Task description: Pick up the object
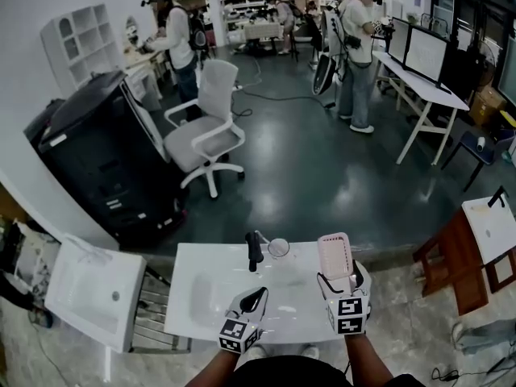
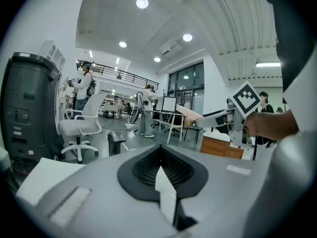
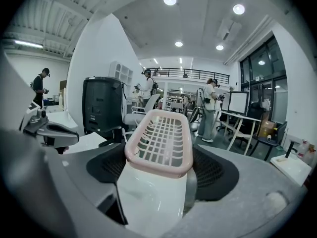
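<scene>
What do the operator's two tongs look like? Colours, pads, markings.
Both the left tongs and right tongs have light grey moulded shells, with black ribbed pads lining the jaws. Each carries a white cube with black square markers at the hand end. No cables show. The person wears a dark top.

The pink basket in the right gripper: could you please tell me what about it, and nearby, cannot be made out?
- pink basket, right gripper view: its lower end is hidden behind the white jaw in front.
- Same basket, head view: its base is covered by the right gripper.
- round object beside the black tap, head view: too small to identify.
</scene>
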A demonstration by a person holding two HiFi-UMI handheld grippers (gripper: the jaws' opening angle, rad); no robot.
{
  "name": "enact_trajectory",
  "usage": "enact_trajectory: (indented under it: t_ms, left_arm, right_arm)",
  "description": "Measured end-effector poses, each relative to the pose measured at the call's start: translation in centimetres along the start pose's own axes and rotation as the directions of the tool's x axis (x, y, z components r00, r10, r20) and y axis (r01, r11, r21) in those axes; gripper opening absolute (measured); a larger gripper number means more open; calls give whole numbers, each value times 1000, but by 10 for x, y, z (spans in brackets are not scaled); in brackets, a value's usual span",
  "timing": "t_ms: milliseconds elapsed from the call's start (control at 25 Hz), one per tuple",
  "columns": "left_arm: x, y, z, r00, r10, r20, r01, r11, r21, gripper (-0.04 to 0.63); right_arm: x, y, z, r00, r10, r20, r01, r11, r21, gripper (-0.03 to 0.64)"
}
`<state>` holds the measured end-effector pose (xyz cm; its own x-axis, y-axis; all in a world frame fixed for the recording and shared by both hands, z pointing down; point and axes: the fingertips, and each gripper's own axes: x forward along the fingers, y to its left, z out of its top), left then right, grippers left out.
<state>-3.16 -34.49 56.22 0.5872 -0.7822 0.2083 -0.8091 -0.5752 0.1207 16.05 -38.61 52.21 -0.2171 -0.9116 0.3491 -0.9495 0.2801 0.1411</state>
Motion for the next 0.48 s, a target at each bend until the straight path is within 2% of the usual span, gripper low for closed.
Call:
enact_trajectory:
  t_ms: [200,480]
  left_arm:
    - [-5,6,12,1000,19,14,-19,1000,2,18]
    - [-5,12,4,999,28,27,-28,1000,1,18]
  right_arm:
    - [0,1,-1,1000,-7,-11,7,1000,-16,417]
    - [0,-3,-5,1000,-19,-13,19,1000,-12,417]
